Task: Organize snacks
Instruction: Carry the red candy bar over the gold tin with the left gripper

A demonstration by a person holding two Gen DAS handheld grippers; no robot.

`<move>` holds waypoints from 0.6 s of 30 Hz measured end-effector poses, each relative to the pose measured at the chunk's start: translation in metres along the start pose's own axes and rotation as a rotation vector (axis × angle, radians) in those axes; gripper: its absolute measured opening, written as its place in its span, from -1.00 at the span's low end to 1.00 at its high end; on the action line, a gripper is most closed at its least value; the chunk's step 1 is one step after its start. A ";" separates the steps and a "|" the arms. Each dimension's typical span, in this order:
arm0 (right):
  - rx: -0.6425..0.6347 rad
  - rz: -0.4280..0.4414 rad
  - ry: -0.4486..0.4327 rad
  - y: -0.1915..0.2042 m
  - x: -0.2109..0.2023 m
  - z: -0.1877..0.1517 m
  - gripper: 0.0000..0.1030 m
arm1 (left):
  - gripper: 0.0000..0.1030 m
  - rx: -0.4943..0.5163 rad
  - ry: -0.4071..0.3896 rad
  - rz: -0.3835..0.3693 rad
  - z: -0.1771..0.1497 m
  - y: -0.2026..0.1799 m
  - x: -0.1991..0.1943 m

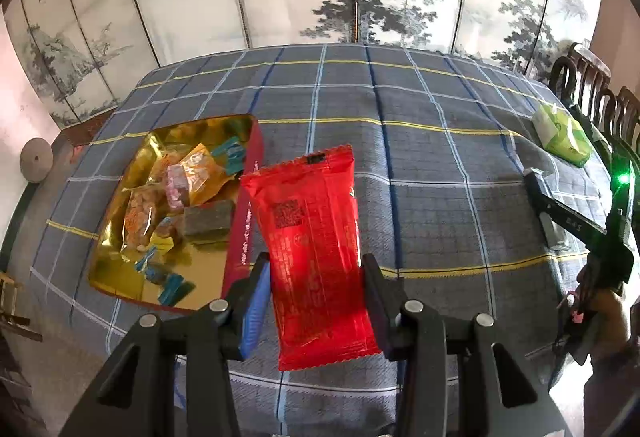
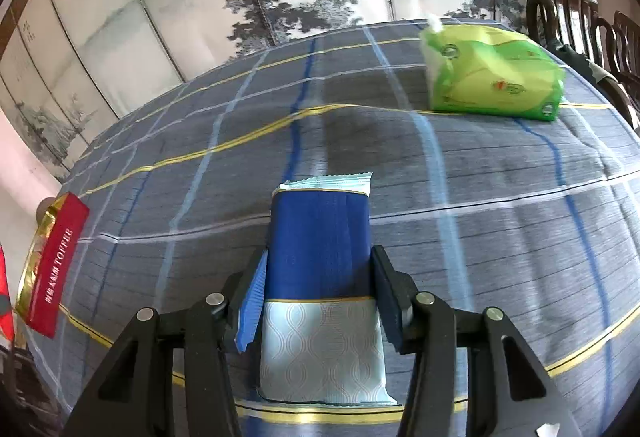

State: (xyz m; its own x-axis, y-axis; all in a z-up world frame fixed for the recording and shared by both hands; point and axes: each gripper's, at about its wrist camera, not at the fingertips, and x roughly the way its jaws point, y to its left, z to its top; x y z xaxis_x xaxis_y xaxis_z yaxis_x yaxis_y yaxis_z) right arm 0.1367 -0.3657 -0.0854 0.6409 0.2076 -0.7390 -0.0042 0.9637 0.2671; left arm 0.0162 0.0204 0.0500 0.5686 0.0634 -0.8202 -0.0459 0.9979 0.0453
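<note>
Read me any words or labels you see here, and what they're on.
"TOFFEE", after some unreadable characters: red side of the box.
Red packet: QR code and print, too blurred to read.
Green tissue pack: logos too small to read.
Blue packet: no text visible.

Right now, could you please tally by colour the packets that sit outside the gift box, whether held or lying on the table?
Red: 1, the red packet between the left gripper's fingers.
Blue: 1, the blue packet between the right gripper's fingers.
Green: 1, the green tissue pack lying on the tablecloth.
Total: 3
</note>
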 end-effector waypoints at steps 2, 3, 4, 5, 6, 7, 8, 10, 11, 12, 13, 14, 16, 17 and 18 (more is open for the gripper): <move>-0.018 0.007 0.005 0.013 0.003 0.000 -0.09 | -0.14 -0.006 0.000 0.002 -0.002 0.005 -0.001; -0.021 0.010 0.007 0.017 0.005 0.000 -0.09 | -0.14 -0.007 0.001 0.005 -0.003 0.006 -0.001; -0.025 0.012 0.008 0.021 0.007 -0.001 -0.09 | -0.14 -0.012 0.003 0.008 -0.004 0.009 0.000; -0.030 0.014 0.013 0.027 0.010 -0.002 -0.09 | -0.14 -0.015 0.004 0.009 -0.005 0.011 0.000; -0.031 0.016 0.017 0.031 0.012 -0.002 -0.09 | -0.14 -0.017 0.005 0.011 -0.005 0.014 0.000; -0.032 0.017 0.017 0.033 0.014 -0.003 -0.09 | -0.14 -0.019 0.007 0.015 -0.006 0.016 0.001; -0.040 0.012 0.012 0.038 0.015 -0.004 -0.09 | -0.14 -0.023 0.008 0.019 -0.007 0.018 0.001; -0.051 0.013 0.015 0.044 0.017 -0.004 -0.09 | -0.14 -0.033 0.006 0.025 -0.008 0.024 0.002; -0.059 0.008 0.016 0.047 0.018 -0.003 -0.09 | -0.14 -0.035 0.005 0.029 -0.008 0.026 0.002; -0.070 -0.001 0.013 0.050 0.019 -0.003 -0.09 | -0.14 -0.039 0.005 0.034 -0.008 0.028 0.003; -0.076 -0.006 0.010 0.051 0.020 -0.004 -0.09 | -0.14 -0.043 0.006 0.035 -0.008 0.030 0.003; -0.078 -0.010 0.011 0.052 0.021 -0.003 -0.09 | -0.14 -0.046 0.006 0.035 -0.008 0.032 0.003; -0.070 -0.007 0.010 0.050 0.021 -0.002 -0.09 | -0.14 -0.051 0.005 0.042 -0.008 0.036 0.005; -0.069 -0.007 0.010 0.050 0.022 -0.002 -0.09 | -0.14 -0.053 0.007 0.047 -0.009 0.037 0.006; -0.071 -0.009 0.011 0.050 0.021 -0.002 -0.08 | -0.14 -0.055 0.008 0.049 -0.009 0.039 0.007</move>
State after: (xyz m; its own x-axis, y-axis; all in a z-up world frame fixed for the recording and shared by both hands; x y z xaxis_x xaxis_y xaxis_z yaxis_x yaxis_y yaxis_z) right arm 0.1488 -0.3131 -0.0891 0.6328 0.2004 -0.7479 -0.0531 0.9749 0.2162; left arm 0.0112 0.0594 0.0411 0.5581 0.1115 -0.8223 -0.1182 0.9915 0.0542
